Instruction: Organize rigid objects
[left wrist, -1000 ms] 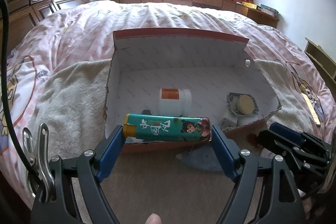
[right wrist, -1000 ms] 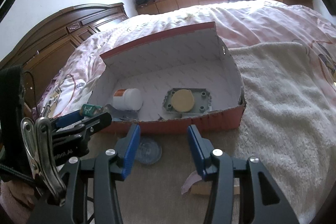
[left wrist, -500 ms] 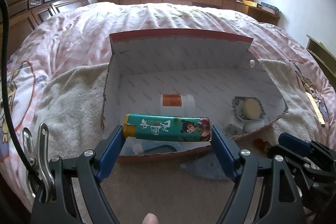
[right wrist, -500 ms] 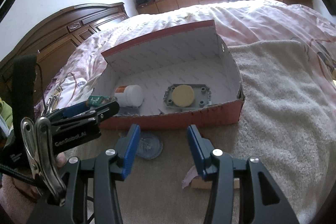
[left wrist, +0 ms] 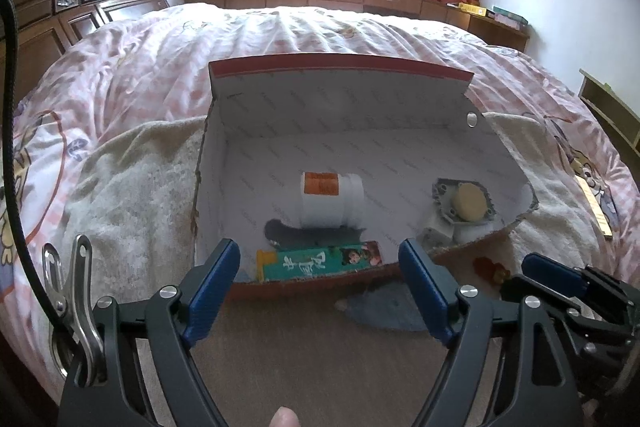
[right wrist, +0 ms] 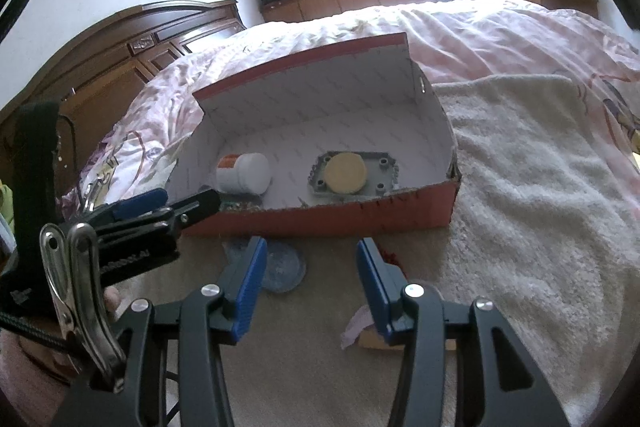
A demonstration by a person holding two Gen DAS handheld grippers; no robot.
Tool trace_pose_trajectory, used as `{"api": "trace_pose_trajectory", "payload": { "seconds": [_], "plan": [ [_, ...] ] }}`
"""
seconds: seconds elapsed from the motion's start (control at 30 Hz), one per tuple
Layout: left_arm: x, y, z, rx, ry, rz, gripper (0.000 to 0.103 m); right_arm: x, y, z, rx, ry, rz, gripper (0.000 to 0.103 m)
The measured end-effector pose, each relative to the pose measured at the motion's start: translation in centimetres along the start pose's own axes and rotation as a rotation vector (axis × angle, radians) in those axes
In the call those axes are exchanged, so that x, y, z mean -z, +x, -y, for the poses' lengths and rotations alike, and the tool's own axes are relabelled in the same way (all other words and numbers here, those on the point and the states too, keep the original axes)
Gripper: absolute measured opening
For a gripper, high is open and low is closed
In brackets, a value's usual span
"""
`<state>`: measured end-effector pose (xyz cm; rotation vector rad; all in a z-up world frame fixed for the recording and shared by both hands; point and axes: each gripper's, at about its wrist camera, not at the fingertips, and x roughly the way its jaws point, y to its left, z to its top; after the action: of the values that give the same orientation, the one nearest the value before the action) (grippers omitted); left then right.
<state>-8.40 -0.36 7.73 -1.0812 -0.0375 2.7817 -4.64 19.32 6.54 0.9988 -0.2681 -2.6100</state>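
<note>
Nearest, the left gripper (left wrist: 320,267) hangs at the near wall of the red box (left wrist: 312,287), its jaws spread wide with nothing between them. The right gripper (right wrist: 310,275) sits just short of that same wall, jaws parted and empty, over the beige blanket (right wrist: 520,207). A flat bluish disc (right wrist: 282,267) lies in front of the box, beside a small red item (left wrist: 490,267) too blurred to identify. Inside the box, against the near wall, lies the green tube (left wrist: 320,261). Farther in rests a white bottle (left wrist: 332,201) on its side, and to its right a grey block with a yellow disc (left wrist: 466,203). Behind the box spreads the pink bedspread (left wrist: 280,35).
</note>
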Motion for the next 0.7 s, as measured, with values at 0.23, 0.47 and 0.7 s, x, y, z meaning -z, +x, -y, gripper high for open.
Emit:
{"api": "trace_pose_trajectory", "payload": {
  "seconds": [0.23,0.47,0.7],
  "plan": [
    [1.4,-1.3,0.6,0.033,0.019,-0.01,0.083,1.0,-0.7,0.4,0.022,-0.021,-0.019,0.049],
    [3.2,-1.5,1.9,0.054,0.068,-0.044,0.083,2.4,-1.4,1.2,0.046,-0.021,-0.04,0.049],
    [4.3,0.1,2.8,0.078,0.074,-0.112,0.083,3.6,-2.0,1.5,0.068,-0.04,-0.044,0.049]
  ]
}}
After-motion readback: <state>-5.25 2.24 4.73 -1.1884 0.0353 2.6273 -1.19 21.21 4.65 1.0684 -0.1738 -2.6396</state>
